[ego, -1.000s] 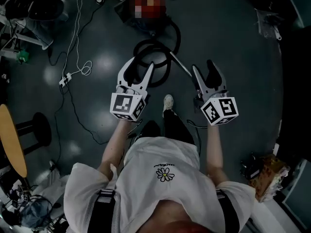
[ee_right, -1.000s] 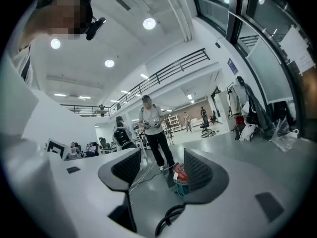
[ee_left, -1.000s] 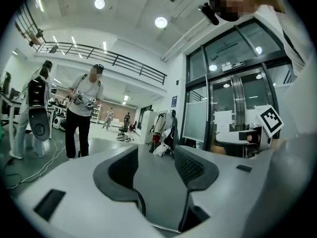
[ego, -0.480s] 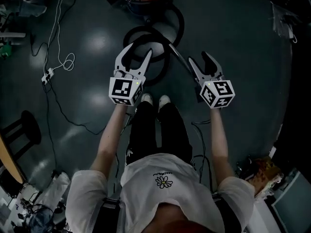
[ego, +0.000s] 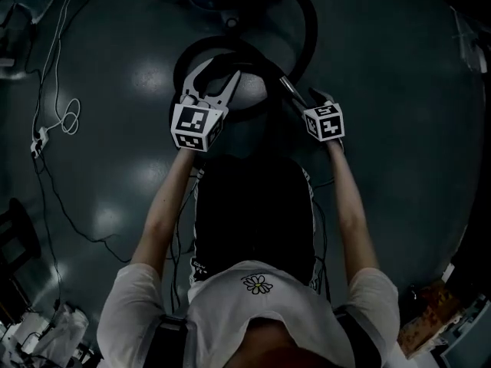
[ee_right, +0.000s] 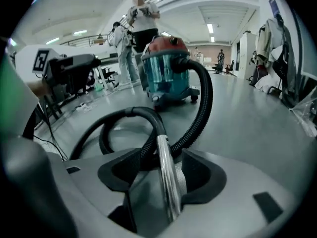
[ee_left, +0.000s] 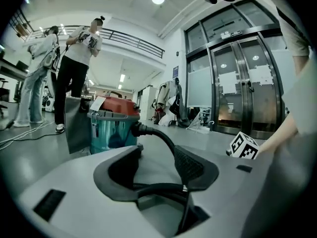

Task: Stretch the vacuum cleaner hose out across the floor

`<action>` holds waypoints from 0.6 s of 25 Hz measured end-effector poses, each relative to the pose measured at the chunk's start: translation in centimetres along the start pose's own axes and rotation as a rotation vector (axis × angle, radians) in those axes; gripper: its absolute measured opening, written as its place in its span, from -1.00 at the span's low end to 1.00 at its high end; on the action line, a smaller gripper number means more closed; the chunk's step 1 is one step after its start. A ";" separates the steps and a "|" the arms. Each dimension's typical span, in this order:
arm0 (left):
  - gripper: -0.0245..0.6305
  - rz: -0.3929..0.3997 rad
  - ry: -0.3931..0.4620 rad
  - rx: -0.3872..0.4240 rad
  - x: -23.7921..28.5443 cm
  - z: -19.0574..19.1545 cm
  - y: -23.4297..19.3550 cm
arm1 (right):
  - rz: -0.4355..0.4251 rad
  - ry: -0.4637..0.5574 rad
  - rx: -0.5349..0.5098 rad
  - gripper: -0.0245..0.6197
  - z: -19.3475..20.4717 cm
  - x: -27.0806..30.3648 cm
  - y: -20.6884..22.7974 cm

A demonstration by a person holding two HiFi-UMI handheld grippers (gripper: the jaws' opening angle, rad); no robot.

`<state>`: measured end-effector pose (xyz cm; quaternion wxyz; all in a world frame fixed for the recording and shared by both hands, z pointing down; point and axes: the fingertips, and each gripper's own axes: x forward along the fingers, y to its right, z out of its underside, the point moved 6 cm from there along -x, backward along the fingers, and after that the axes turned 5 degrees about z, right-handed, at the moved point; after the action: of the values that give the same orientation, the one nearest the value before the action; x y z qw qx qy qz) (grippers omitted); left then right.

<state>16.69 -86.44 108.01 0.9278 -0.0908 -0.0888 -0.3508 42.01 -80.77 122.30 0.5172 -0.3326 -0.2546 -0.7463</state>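
Straddling hose tube (ee_right: pixel 168 187) — right hand-held gripper (ee_right: pixel 161 157)

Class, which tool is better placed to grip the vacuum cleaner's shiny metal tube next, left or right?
Right. The right tool has the shiny metal tube lying between its open jaws; the left tool faces the black ribbed hose instead.

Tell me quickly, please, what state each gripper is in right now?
Left gripper: open, nothing gripped.
Right gripper: open, metal tube between its jaws, not gripped.

No readable text, tiny print (ego: pixel 258 273) on white T-shirt (ego: pixel 222 313) possibly lettering, too blurred
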 end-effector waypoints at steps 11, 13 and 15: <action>-0.28 -0.039 -0.036 -0.005 0.4 6.2 -2.3 | -0.025 -0.271 -0.116 -0.10 5.2 10.0 0.7; -0.28 -0.048 -0.044 0.001 0.1 6.8 -2.4 | -0.013 -0.360 -0.192 -0.11 6.2 11.2 0.1; -0.28 -0.051 -0.050 0.000 0.0 7.2 -2.7 | 0.013 -0.373 -0.194 -0.32 6.3 11.7 0.1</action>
<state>14.12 -86.79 115.25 0.9160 -0.0974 -0.1141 -0.3720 40.72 -83.32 135.33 0.4316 -0.5149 -0.2709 -0.6894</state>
